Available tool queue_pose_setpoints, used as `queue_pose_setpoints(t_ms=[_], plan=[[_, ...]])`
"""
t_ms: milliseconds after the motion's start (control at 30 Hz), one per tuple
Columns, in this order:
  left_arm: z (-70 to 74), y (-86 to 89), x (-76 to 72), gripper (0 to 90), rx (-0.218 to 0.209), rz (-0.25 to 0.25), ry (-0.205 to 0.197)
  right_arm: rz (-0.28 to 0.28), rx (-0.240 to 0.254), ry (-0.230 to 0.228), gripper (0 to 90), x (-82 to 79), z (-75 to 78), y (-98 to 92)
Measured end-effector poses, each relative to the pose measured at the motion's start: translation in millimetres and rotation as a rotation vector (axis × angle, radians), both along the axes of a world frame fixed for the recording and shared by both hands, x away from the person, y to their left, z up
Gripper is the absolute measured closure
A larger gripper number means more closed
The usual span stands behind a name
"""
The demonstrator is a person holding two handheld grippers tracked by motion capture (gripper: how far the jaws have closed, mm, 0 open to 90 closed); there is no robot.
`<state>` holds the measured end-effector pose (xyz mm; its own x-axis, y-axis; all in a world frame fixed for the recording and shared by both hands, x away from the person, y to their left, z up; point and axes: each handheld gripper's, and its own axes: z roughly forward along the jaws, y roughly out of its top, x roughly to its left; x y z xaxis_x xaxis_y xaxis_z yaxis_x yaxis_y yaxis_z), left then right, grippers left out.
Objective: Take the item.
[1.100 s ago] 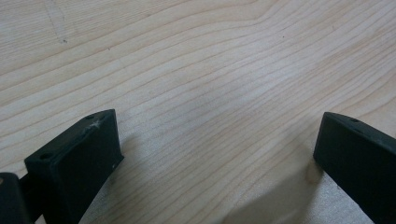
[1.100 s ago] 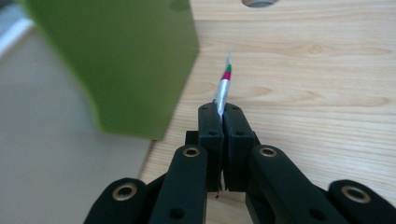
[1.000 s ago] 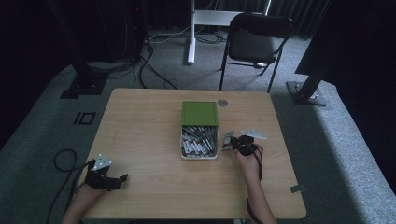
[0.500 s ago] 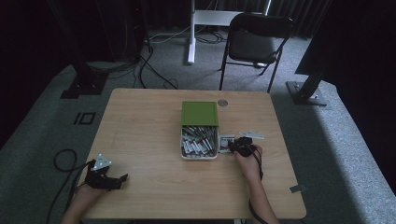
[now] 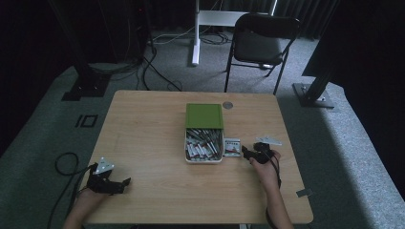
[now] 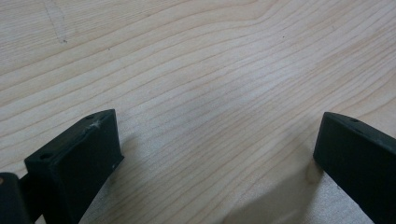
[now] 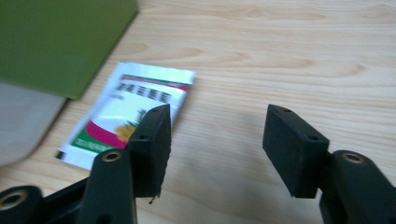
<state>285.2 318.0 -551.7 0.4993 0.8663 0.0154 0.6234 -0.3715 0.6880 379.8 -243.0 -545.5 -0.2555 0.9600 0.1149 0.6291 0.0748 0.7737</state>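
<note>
We see our right gripper [image 5: 246, 153] low over the wooden table [image 5: 143, 129], just to the right of a small printed sachet [image 5: 232, 146], which lies flat on the wood directly beside the white box [image 5: 204, 159]. This box is filled with many similar sachets, and its green lid [image 5: 204, 115] stands over the far half. In the right gripper view the jaws have just been opening; they now stand apart with only bare wood between them, so the gripper is released and grips nothing. The sachet [image 7: 128, 114] lies there beyond the left-hand jaw, partly covered by it. Our left gripper [image 5: 125, 182] rests near the front left corner of the table, well apart from the box, with its jaws also spread and nothing between them. We judge the work is to bring this loose sachet together with the others. The risk from here is that the sachet is thin and lies flat, so the jaws may close on the wood and only push it away, perhaps against or under the wall of the box. Because the jaws are now aside from it, closing at this place would catch nothing. A grip on one corner only may let it slip or bend while lifting.
</note>
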Motion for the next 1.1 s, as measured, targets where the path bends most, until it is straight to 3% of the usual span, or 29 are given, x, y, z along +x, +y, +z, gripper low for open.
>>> queue_pose_setpoints(t_ms=[500, 1100], plan=[[0.0, 0.0, 0.0, 1.4, 0.001, 0.0, 0.0, -0.105, -0.064, 0.008, 17.6, -22.8, -1.8, -37.7], [-0.1, -0.1, -0.1, 1.4, -0.001, 0.001, 0.0, -0.256, -0.082, 0.032, 14.0, -59.1, -4.1, -66.4]])
